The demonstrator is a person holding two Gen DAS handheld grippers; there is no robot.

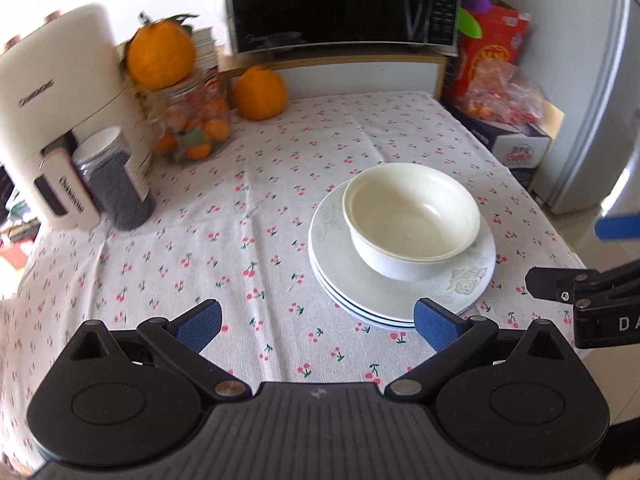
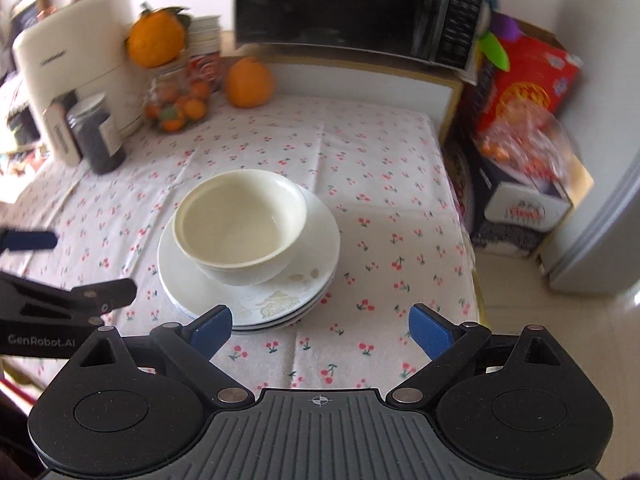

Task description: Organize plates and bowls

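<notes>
Both tools match: the left gripper [image 1: 318, 326] and the right gripper [image 2: 320, 330] are matte black with ribbed grey tops, round pivot housings and silver rivets. Their fingers [image 1: 434, 328] wear textured blue pads. White lettering "GenRobot.AI" marks the left gripper's side, seen from the right wrist camera.

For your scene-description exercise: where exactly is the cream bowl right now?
The cream bowl sits on the stack of white plates on the cherry-print tablecloth, right of centre in the left wrist view and left of centre in the right wrist view.
</notes>
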